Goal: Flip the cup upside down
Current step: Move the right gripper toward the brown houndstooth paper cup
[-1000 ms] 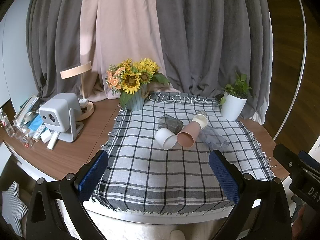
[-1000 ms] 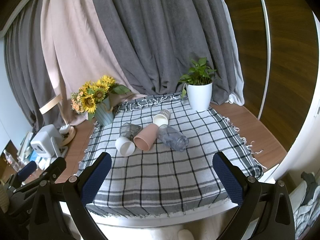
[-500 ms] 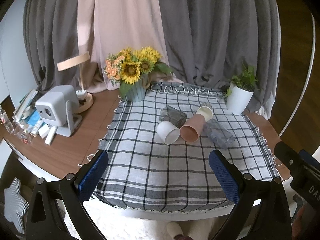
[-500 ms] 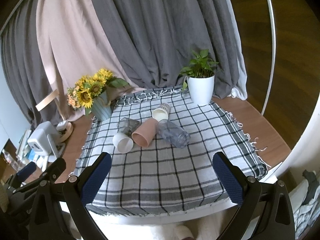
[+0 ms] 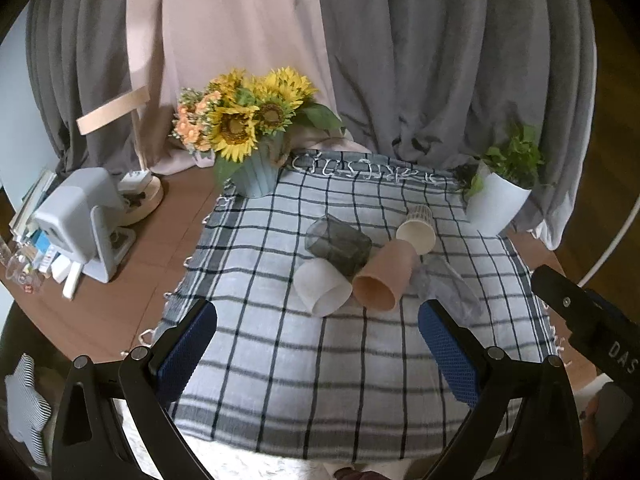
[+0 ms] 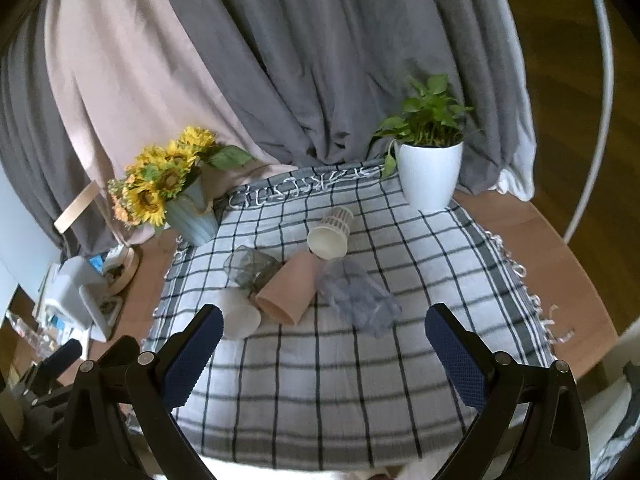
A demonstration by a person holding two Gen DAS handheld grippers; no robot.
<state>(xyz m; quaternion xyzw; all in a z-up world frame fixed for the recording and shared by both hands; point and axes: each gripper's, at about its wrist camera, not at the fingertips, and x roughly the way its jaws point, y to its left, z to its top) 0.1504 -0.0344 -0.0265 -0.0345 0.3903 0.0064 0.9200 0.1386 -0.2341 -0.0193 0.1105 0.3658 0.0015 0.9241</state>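
Observation:
Several cups lie on their sides in a cluster on the checked cloth [image 5: 320, 380]: a white cup [image 5: 323, 289], a pink cup [image 5: 384, 274], a dark grey glass [image 5: 340, 244], a clear bluish glass [image 5: 448, 284] and a cream ribbed cup [image 5: 417, 227]. In the right wrist view they show as the white cup [image 6: 240, 316], pink cup [image 6: 288, 288], grey glass [image 6: 250, 268], clear glass [image 6: 356, 296] and cream cup [image 6: 330, 234]. My left gripper [image 5: 316, 348] is open and empty, short of the cups. My right gripper [image 6: 320, 352] is open and empty, also short of them.
A sunflower vase [image 5: 256, 176] stands at the cloth's back left and a white potted plant [image 5: 498, 204] at the back right. A white projector [image 5: 80, 220], a lamp [image 5: 136, 184] and small clutter sit on the wooden table to the left. Curtains hang behind.
Both grippers have moved forward toward the table; the cups appear larger and nearer. The cups have not moved. Both grippers stay open.

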